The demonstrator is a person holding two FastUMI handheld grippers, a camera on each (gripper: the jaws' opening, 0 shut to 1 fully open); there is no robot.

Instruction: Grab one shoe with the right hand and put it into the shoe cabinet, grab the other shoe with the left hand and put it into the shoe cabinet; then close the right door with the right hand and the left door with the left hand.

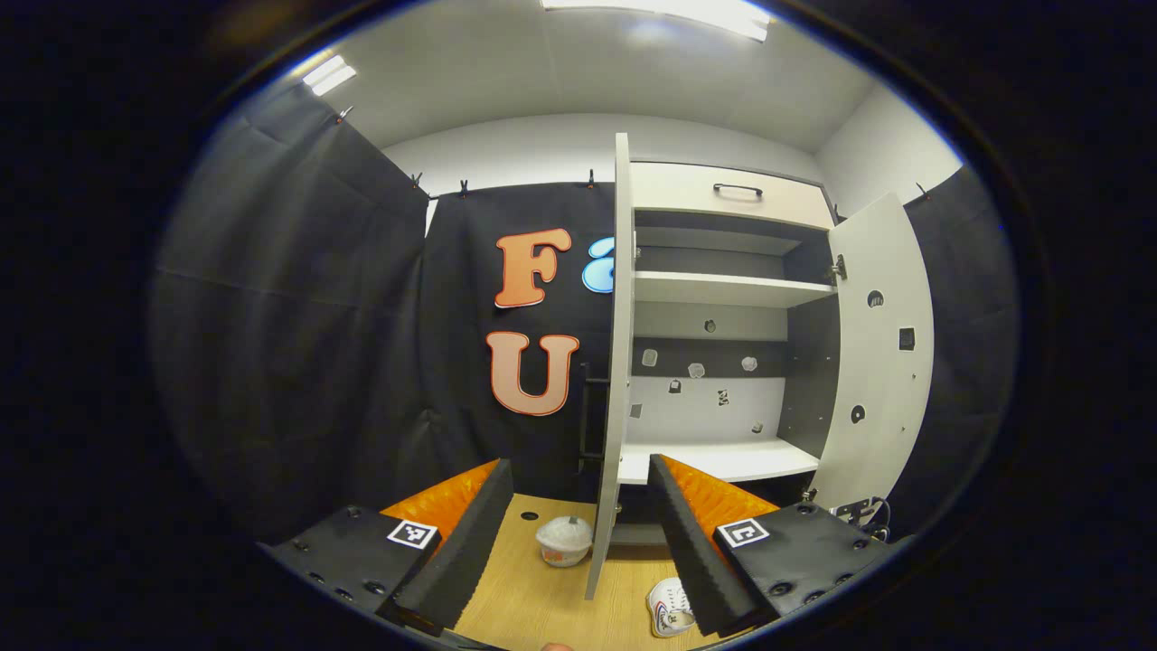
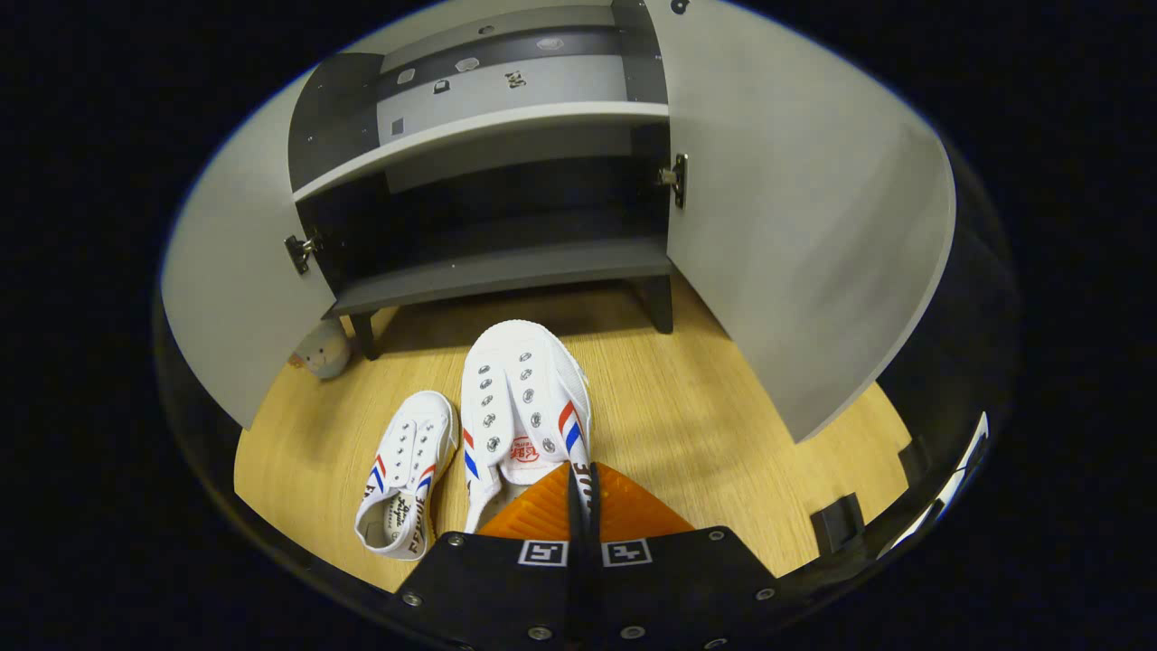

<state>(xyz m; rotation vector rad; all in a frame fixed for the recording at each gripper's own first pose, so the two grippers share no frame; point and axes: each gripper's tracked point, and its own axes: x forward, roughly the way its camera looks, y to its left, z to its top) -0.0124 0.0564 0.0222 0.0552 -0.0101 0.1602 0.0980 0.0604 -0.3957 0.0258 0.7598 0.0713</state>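
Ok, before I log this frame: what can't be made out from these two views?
- Right gripper view: the heel of the held shoe is hidden under the right gripper.
- Right gripper view: the back of the bottom shelf is too dark to read.
- Left gripper view: the second shoe is partly behind a finger of the left gripper.
- Both views: the small round thing by the left door is too small to identify.

left gripper [image 1: 578, 533]: we see two wedge fingers at bottom of frame, ribbed inner faces, flat mount plates with screws | one square fiducial tag per plate, lower left and lower right | right gripper [image 2: 578, 495]: same wedge build at bottom centre, ribbed faces, two square tags side by side, screw row along plate edge
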